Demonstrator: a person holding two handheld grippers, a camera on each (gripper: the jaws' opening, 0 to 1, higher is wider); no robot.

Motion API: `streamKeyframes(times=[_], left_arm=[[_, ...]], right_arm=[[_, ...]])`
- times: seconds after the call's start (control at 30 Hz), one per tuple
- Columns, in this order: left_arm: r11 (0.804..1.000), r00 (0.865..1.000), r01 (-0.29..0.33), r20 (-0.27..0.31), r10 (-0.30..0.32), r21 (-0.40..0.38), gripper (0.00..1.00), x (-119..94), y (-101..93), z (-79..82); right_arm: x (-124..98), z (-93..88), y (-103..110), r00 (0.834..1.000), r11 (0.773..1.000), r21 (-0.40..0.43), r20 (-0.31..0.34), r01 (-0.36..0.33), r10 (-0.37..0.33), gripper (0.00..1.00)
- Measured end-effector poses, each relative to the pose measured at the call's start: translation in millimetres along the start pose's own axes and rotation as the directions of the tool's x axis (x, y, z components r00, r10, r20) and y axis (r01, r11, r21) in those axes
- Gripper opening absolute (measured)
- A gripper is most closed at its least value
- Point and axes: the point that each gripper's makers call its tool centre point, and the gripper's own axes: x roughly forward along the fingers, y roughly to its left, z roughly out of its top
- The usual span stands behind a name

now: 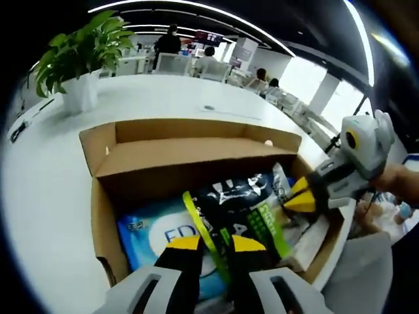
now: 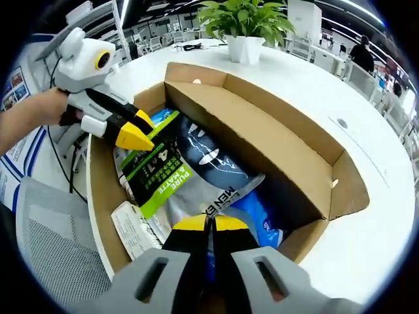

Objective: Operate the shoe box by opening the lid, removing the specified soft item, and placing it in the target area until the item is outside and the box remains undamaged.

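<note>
Your left gripper (image 1: 215, 243) sits over the open box, jaws narrow with a small gap, and the green strip of the dark pouch (image 1: 239, 196) runs up between the yellow tips; I can't tell if the pads actually pinch it. In the right gripper view the same tool comes in from the left (image 2: 136, 131), held by your hand (image 2: 49, 108), tips at the pouch's green label near the box's side wall. Your right gripper (image 2: 209, 226) has its jaws nearly closed, tips almost touching, low over the pouch's grey lower end (image 2: 196, 176); whether it grips anything is unclear. In the left gripper view it enters from the right (image 1: 302, 196), tips at the box's right wall beside the pouch. The shoe box (image 1: 105, 216) is open, lid flap (image 1: 190, 157) folded up along its far long side. The pouch lies inside, on top of a blue-and-white soft pack (image 1: 160, 239), with white paper packs (image 2: 134, 229) against the wall. The box stands at the near edge of the white table (image 1: 46, 190). A potted plant (image 1: 82, 55) stands at the table's far edge, well apart from the box. A mesh chair (image 2: 55, 252) sits by the table edge.
</note>
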Motion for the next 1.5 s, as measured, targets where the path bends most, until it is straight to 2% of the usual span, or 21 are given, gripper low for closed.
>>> streamKeyframes(times=[0.13, 0.23, 0.7, 1.07, 1.37, 1.5], left_arm=[[1.0, 1.0, -0.008, 0.004, 0.008, 0.003, 0.06, 1.0, 2.3, 1.1], [1.0, 1.0, -0.008, 0.007, 0.008, 0.001, 0.04, 1.1, 1.9, 2.2], [0.999, 1.0, -0.023, 0.006, 0.022, 0.037, 0.01, -1.6, -3.8, 5.8], [0.996, 0.999, -0.037, 0.024, 0.036, 0.083, 0.0, -13.2, -11.7, 18.6], [0.993, 0.998, -0.046, 0.035, 0.043, 0.108, 0.0, -24.8, -23.2, 33.7], [0.991, 0.998, -0.048, 0.034, 0.044, 0.122, 0.0, -26.9, -30.2, 41.8]], right_arm=[[-0.5, -0.2, -0.2, 1.0, 1.0, 0.022, 0.008, 0.001, -0.001, 0.0], [-1.2, 0.6, -0.3, 1.0, 0.999, 0.033, 0.015, 0.002, -0.002, 0.0], [-15.0, 7.6, 0.7, 0.999, 0.99, 0.138, 0.047, 0.0, -0.007, 0.0], [-32.6, 15.9, 5.4, 0.997, 0.984, 0.179, 0.083, -0.011, -0.004, 0.0], [-47.8, 28.9, 2.4, 0.993, 0.982, 0.187, 0.119, -0.012, -0.011, 0.0], [-53.5, 29.2, -0.6, 0.991, 0.98, 0.198, 0.131, -0.013, -0.013, 0.0]])
